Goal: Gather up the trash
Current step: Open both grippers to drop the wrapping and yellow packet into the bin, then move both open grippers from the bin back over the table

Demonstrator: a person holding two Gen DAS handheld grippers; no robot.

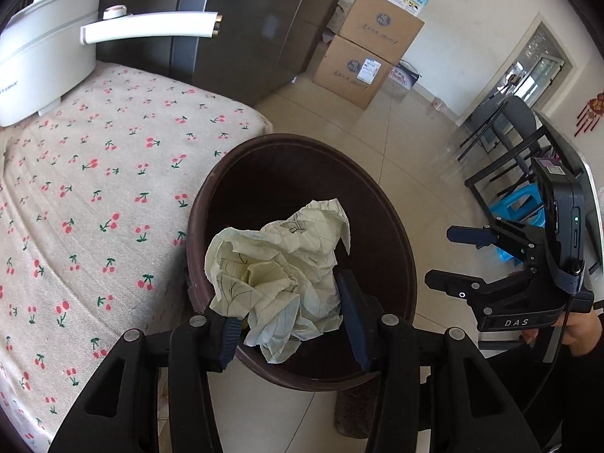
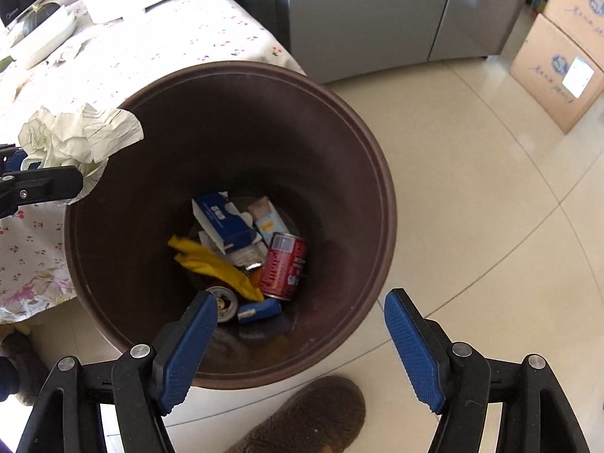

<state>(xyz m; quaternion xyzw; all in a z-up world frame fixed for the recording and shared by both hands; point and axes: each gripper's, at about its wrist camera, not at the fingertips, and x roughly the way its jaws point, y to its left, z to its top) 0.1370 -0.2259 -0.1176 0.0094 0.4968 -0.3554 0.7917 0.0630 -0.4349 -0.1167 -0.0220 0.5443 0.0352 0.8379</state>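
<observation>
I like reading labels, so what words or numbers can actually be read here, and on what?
"DAS": on the right gripper, seen from the left wrist.
Cardboard boxes: printed script and a label, too blurred to read.
Red can and blue carton in the trash bin: print unreadable.
Crumpled paper: scribbles only.

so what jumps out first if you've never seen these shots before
The crumpled paper ball, clamped in the left claw, hangs over the rim of the big brown trash bin. At the bin's bottom lie a red can, a yellow rag and a blue box. The right claw hangs open over the bin.
</observation>
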